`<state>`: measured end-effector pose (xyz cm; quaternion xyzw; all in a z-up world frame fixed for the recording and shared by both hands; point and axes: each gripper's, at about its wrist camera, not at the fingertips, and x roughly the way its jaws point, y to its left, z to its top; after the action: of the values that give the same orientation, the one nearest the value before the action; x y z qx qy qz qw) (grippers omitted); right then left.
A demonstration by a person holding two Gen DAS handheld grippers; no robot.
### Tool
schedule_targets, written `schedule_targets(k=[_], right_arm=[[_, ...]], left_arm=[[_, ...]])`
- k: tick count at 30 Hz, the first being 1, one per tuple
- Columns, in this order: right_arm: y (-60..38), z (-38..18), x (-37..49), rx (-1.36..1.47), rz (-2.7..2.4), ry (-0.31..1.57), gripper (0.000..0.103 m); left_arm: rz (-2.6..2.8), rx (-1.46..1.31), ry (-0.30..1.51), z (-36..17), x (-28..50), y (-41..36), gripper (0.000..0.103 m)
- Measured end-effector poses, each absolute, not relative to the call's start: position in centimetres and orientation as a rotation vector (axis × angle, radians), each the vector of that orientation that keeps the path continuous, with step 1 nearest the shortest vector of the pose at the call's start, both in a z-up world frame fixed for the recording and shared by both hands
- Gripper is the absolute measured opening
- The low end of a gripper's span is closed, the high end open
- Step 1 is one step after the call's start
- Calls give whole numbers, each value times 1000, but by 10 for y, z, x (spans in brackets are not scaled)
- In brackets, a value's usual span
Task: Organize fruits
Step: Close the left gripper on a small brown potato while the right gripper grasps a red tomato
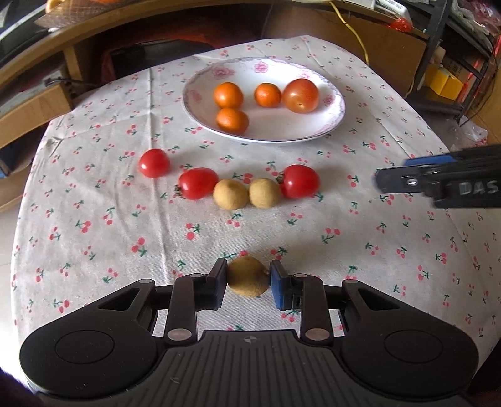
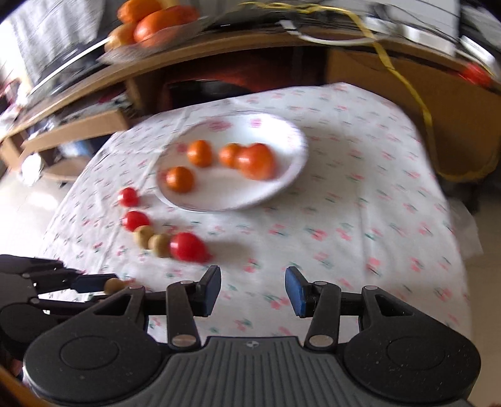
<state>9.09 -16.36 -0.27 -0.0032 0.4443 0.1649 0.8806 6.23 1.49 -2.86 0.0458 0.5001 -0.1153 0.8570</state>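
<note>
My left gripper (image 1: 248,277) is shut on a tan longan (image 1: 248,276), low over the cherry-print cloth; the same longan (image 2: 113,285) shows at the left edge of the blurred right wrist view. A white plate (image 1: 332,123) at the back holds three oranges and a large tomato (image 1: 300,95). In front of it lie three red tomatoes (image 1: 154,162) (image 1: 198,183) (image 1: 300,181) and two more longans (image 1: 230,194) (image 1: 264,193) in a rough row. My right gripper (image 2: 253,289) is open and empty, hovering right of that row.
The round table's cloth (image 1: 94,225) drops off at the left and right edges. A wooden desk (image 1: 72,47) with shelves stands behind, a yellow cable (image 1: 353,31) hangs there, and a basket of oranges (image 2: 153,22) sits on top.
</note>
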Motion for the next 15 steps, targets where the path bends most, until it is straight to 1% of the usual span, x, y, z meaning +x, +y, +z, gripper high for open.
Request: schedule_targets(k=[9,10,15], right_arm=[[-108,-16,103,-313,486,860,46],[-105,-17,105,-340,505,844,49],[-98,-17,115,-328,596,833,49]], left_arm=[[-247,71,1051,-30,62,25,37],[-249,70,1052,-30,62,26,37],[-259,57,1054,-31,63,29,38]])
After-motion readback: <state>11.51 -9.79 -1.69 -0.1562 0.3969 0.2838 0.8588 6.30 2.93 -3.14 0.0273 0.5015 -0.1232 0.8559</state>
